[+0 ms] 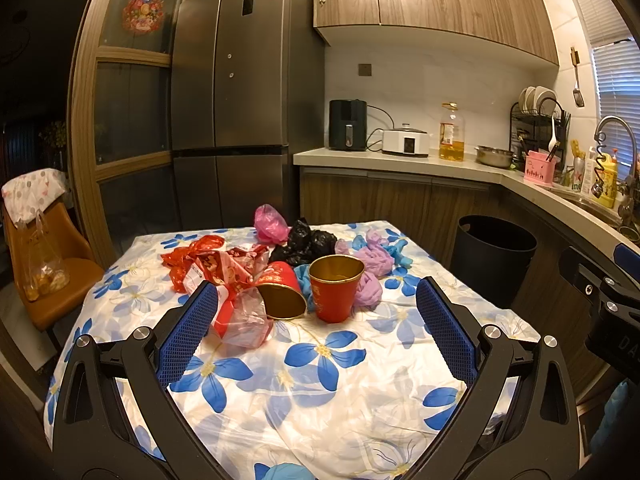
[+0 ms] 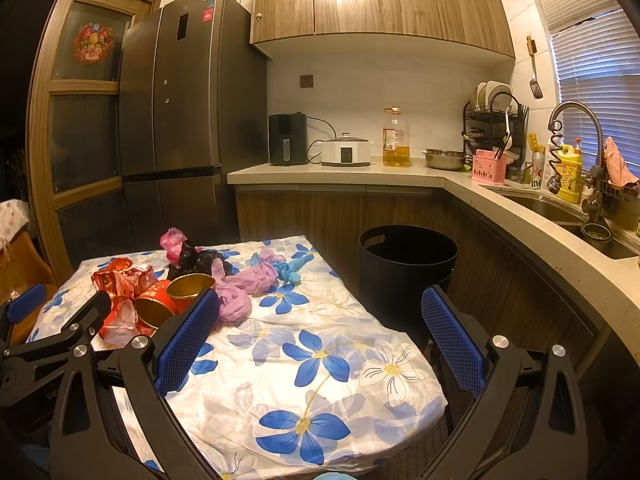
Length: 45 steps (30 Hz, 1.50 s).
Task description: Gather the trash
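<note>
Two red cups sit in the middle of the litter in the left wrist view: one upright cup with a gold inside, and just to its left a tipped cup lying on its side with its mouth toward the camera. Around them on the flowered tablecloth lie red wrappers on the left, a clear pinkish bag nearest the camera, a black bag and a pink bag at the far edge, and purple bags with a blue glove on the right. The left gripper hangs above the near half of the table, its blue pads spread wide apart with nothing between them, the trash lying beyond the tips. A black bin stands on the floor to the right of the table, beside the lower cabinets. In the right wrist view the same heap sits at the far left, the upright cup and tipped cup partly hidden behind the left finger. The right gripper is over the table's near right part, its fingers also fully apart and empty. The bin lies straight ahead past the table's right edge, below the counter, and part of the left gripper shows at the left edge.
</note>
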{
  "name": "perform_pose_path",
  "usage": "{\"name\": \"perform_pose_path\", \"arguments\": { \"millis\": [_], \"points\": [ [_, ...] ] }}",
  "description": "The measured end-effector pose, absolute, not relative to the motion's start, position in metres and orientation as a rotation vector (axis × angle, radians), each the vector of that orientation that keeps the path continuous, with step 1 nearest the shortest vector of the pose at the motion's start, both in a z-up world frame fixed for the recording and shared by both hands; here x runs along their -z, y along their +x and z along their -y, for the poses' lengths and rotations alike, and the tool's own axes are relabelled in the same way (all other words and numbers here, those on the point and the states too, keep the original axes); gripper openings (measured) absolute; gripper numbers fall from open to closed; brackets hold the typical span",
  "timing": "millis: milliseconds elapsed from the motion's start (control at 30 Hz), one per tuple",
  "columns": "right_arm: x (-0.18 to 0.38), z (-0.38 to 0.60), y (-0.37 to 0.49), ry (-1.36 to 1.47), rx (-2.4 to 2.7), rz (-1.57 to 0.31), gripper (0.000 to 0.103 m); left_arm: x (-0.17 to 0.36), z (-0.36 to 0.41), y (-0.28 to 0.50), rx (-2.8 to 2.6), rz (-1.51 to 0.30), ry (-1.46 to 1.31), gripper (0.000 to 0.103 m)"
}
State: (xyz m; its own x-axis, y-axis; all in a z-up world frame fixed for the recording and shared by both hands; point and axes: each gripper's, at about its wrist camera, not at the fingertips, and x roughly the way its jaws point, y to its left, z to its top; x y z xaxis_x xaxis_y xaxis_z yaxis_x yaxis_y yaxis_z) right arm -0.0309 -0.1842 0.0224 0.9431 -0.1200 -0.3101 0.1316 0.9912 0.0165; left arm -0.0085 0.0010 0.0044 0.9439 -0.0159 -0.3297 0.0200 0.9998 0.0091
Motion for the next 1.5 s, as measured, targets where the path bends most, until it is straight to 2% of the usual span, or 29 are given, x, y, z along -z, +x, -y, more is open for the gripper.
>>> {"name": "perform_pose_path", "arguments": {
  "millis": [1500],
  "points": [
    [-0.03,0.187,-0.033,0.04,0.131,-0.302,0.098,-0.011,0.003,-0.012,0.025,-0.325,0.012,0.098]
  ]
}}
